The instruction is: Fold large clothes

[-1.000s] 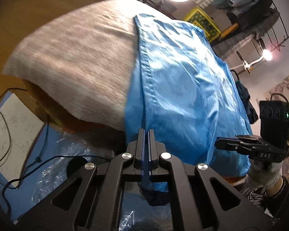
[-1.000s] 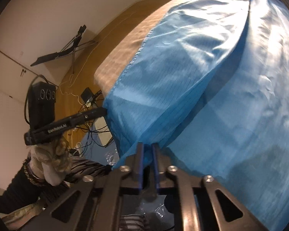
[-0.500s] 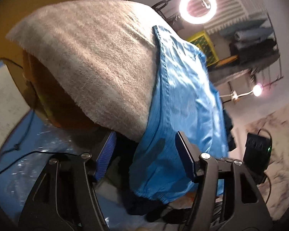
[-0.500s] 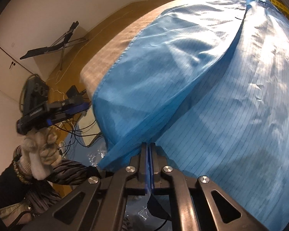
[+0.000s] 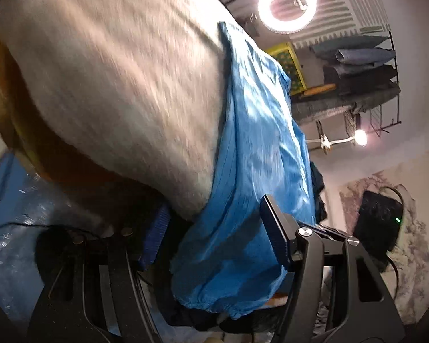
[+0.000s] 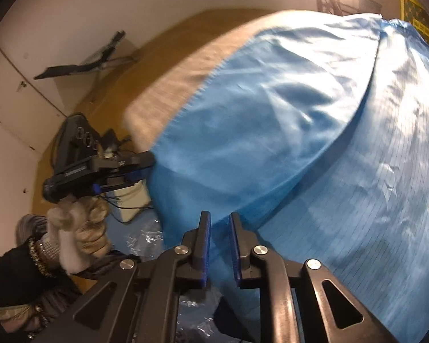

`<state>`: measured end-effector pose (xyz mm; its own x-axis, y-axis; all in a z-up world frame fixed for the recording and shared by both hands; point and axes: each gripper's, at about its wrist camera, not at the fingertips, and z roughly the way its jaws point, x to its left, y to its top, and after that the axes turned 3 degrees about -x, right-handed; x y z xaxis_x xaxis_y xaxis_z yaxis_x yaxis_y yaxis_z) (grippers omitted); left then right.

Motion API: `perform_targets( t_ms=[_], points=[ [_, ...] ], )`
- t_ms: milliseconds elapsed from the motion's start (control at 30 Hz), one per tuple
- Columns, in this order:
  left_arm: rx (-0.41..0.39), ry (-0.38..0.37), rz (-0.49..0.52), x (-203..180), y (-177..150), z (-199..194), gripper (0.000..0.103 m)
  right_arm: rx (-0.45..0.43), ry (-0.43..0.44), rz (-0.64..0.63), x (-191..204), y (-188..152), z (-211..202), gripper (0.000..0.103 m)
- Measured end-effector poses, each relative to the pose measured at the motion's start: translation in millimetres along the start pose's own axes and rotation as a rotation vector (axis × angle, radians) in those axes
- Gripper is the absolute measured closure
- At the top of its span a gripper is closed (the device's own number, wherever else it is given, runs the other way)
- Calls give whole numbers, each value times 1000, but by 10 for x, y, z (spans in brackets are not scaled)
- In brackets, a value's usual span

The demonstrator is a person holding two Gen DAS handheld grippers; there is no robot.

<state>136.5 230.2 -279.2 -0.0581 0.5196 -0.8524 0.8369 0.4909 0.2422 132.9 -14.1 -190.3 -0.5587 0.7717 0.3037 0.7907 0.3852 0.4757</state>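
A large blue garment [image 5: 257,148] lies on the grey cloth-covered table [image 5: 114,80], and its elastic hem hangs over the near edge. My left gripper [image 5: 214,237] is open below the table edge; the hanging hem sits loosely between its wide-apart fingers. In the right wrist view the garment [image 6: 314,120] is folded over itself with a long crease. My right gripper [image 6: 219,240] is at the fold's near edge, its jaws opening with a narrow gap and blue fabric showing between the pads. A gloved hand [image 6: 80,223] holds the left gripper [image 6: 123,171] at the garment's left corner.
A ring light [image 5: 287,5], a rack of folded clothes [image 5: 357,63] and a yellow crate [image 5: 286,65] stand beyond the table. Blue plastic sheeting [image 5: 11,214] and cables lie on the floor below the edge. A black stand [image 6: 80,68] is on the wooden floor.
The left gripper let go of the garment's edge, opened wide and dropped below the table edge. The right gripper, shut on the fold before, now shows a gap between its jaws.
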Motion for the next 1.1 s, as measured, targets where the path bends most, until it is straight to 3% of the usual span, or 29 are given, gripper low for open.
perform_targets(
  t_ms=[33,200,300,367,400,500,667,800,900,967,1067,1100],
  points=[
    [16,-7,1,10,-18,40,38,11,-5,14,-58,-8,45,97],
    [78,-22,28,-18,-138,48,40,4,29,64,-176,12,64,100],
    [100,-11,37,-92,-180,-55,66,0,18,52,-155,29,81,100],
    [103,43,108,-250,-209,-123,90,-2,11,45,-140,41,89,100],
    [102,54,132,-308,-222,-142,94,-3,11,49,-142,43,90,100],
    [76,67,210,-565,-252,-241,98,-4,14,57,-145,57,94,100],
    [26,8,230,-855,-265,-437,99,-6,18,66,-151,60,95,99],
    [22,2,302,-1169,-246,-365,99,-5,62,114,-220,60,87,93],
    [35,-6,319,-1259,-273,-295,100,-24,117,200,-322,125,-15,70],
    [47,-8,342,-1330,-309,-245,100,-71,140,225,-359,229,-170,68],
    [60,0,385,-1424,-362,-185,100,-122,161,230,-336,452,-357,57],
    [64,-1,398,-1457,-369,-174,100,-120,165,217,-290,659,-387,49]
  ],
)
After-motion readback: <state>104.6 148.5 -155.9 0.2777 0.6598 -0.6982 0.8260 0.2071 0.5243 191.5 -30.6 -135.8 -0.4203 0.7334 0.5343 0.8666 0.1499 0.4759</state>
